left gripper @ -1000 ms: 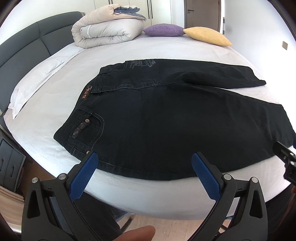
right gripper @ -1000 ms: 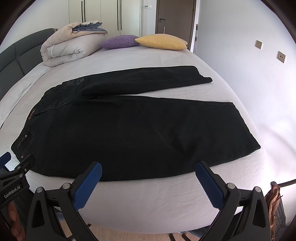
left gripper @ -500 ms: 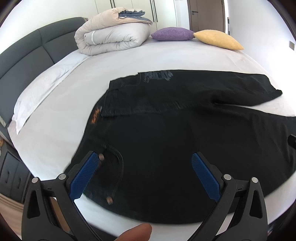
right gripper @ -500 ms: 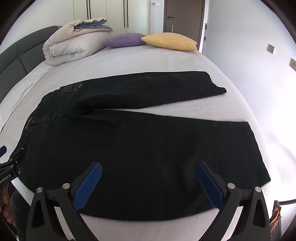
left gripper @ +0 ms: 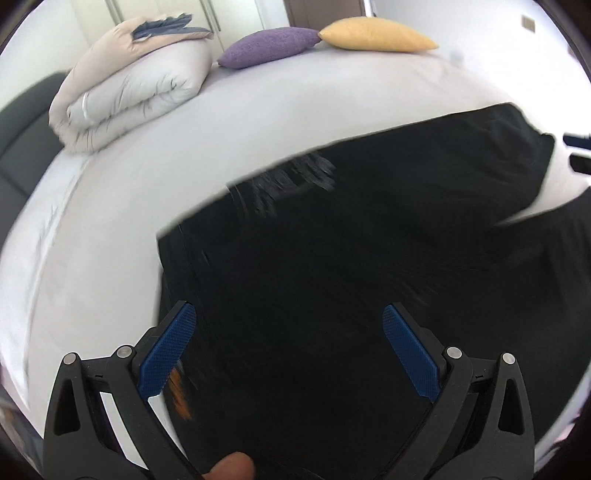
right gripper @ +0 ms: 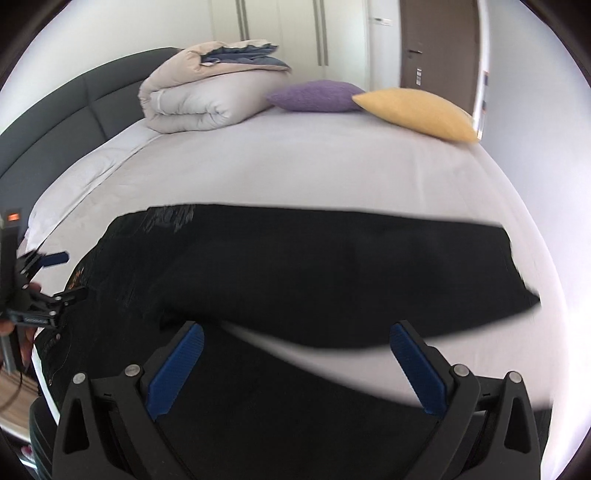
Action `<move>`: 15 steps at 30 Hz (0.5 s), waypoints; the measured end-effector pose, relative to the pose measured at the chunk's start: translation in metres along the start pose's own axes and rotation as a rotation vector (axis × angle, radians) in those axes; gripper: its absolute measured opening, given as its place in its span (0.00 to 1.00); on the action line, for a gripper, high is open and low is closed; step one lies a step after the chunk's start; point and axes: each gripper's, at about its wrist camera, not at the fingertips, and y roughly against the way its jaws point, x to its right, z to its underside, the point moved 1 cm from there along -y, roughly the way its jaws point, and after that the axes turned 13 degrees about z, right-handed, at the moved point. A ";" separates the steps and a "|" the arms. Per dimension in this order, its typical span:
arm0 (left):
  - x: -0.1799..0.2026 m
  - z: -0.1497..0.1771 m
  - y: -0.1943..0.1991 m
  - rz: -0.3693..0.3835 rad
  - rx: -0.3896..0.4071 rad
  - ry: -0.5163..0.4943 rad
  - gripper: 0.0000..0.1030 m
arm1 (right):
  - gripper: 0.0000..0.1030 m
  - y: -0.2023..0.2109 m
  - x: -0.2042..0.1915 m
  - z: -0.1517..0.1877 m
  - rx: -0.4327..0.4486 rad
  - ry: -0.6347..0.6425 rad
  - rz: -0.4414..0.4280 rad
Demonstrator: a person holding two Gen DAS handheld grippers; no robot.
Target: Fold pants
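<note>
A: Pants (right gripper: 295, 280) lay flat on the bed (right gripper: 314, 166), legs still apart, no fold made.

B: Left hand-held gripper (left gripper: 288, 347) and right hand-held gripper (right gripper: 295, 365) both spread, holding nothing.

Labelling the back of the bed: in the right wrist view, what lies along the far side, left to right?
Dark headboard → rolled duvet → purple cushion → yellow cushion.

A home bedroom: wide white-sheeted bed (right gripper: 332, 166), dark grey padded headboard (right gripper: 74, 110), rolled beige duvet (right gripper: 199, 99), purple cushion (right gripper: 314, 96), white wardrobe doors (right gripper: 280, 33).
</note>
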 end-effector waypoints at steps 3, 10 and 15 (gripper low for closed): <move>-0.028 -0.032 -0.010 -0.021 0.050 -0.053 1.00 | 0.96 -0.020 0.002 -0.022 0.008 0.075 -0.047; -0.089 -0.099 -0.063 0.116 -0.011 -0.134 0.98 | 0.86 -0.058 -0.003 -0.056 0.018 0.213 -0.107; -0.116 -0.099 -0.111 0.129 -0.138 -0.168 0.98 | 0.86 -0.078 -0.016 -0.072 0.032 0.287 -0.146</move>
